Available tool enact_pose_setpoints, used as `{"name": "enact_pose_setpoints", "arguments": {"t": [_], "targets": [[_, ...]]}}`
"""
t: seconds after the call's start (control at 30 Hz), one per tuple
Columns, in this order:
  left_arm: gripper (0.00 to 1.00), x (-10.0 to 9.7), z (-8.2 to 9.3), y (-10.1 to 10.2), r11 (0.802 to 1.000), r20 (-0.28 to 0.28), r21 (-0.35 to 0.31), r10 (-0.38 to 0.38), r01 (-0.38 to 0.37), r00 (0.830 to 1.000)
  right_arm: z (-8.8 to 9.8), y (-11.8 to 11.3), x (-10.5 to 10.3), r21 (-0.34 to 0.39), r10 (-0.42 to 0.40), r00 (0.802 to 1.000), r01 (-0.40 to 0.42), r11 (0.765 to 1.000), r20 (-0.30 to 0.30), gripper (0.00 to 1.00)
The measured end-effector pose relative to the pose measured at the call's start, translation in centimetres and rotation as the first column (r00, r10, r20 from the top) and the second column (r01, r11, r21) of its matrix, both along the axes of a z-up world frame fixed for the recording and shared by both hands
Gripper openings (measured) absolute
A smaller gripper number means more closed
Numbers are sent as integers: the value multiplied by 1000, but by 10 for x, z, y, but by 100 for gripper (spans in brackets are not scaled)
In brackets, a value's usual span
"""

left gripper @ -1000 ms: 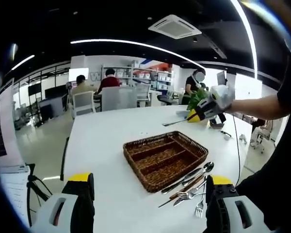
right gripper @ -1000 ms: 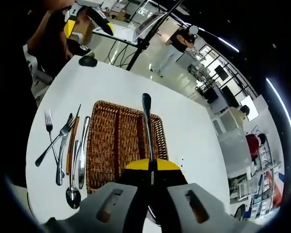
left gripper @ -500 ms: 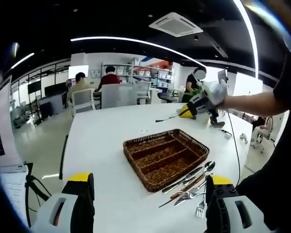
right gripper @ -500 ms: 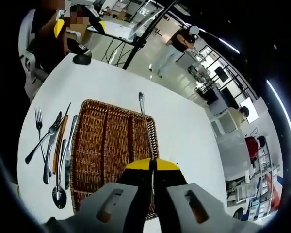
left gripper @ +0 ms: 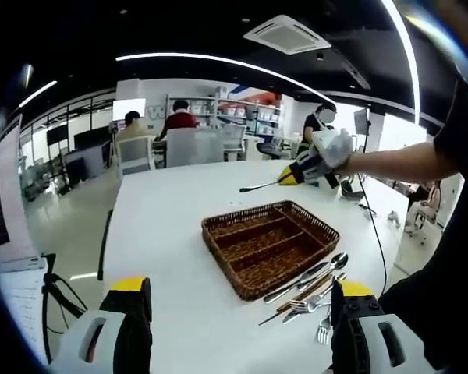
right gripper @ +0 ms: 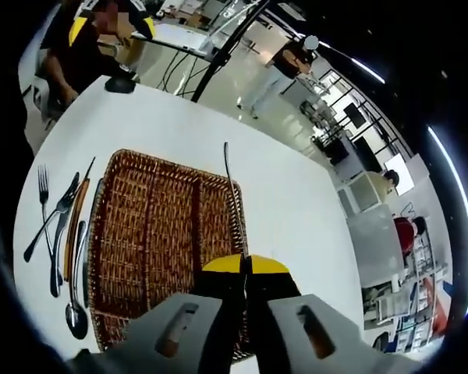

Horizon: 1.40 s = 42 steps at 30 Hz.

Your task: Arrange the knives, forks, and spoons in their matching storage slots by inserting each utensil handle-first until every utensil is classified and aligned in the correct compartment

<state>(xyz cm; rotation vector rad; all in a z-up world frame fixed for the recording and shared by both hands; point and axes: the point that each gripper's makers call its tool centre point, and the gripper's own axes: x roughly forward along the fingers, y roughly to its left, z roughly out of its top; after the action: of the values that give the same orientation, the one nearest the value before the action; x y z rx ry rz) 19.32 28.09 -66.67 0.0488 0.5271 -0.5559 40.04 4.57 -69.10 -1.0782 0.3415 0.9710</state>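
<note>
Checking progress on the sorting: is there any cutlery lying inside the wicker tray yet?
No, in the left gripper view the wicker tray's compartments are bare, and the loose cutlery lies on the table beside it.

Right gripper (right gripper: 245, 269) at 6 o'clock, jaws clamped on a slim utensil (right gripper: 232, 199), handle pointing toward 12 above the wicker tray (right gripper: 140, 234). Loose cutlery (right gripper: 58, 241) lies at 9 o'clock on the white table (right gripper: 288, 210), just beside the tray.
</note>
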Motion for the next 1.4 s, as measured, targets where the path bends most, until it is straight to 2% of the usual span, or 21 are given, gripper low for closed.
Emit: {"name": "enact_pose_setpoints", "arguments": {"t": [0.3, 0.5, 0.63, 0.73, 1.0, 1.4], "targets": [[100, 3, -4, -3, 1000, 1, -5, 9, -9, 1000, 5, 1, 21, -18, -2, 1000, 2, 1000, 4, 0], [100, 6, -1, -5, 1000, 17, -12, 17, -16, 1000, 7, 1, 30, -19, -6, 1000, 6, 1000, 7, 0], [100, 8, 2, -6, 1000, 56, -3, 2, -1, 998, 6, 1, 32, -19, -6, 1000, 6, 1000, 6, 0], [100, 9, 3, -7, 1000, 60, -13, 0, 0, 998, 6, 0, 33, -18, -9, 1000, 9, 1000, 0, 0], [100, 18, 11, -20, 998, 115, 14, -59, 58, 992, 0, 0, 37, -23, -20, 1000, 19, 1000, -17, 0], [100, 28, 12, -22, 997, 102, 14, -74, 73, 992, -11, -2, 47, -22, -49, 998, 48, 999, -35, 0]]}}
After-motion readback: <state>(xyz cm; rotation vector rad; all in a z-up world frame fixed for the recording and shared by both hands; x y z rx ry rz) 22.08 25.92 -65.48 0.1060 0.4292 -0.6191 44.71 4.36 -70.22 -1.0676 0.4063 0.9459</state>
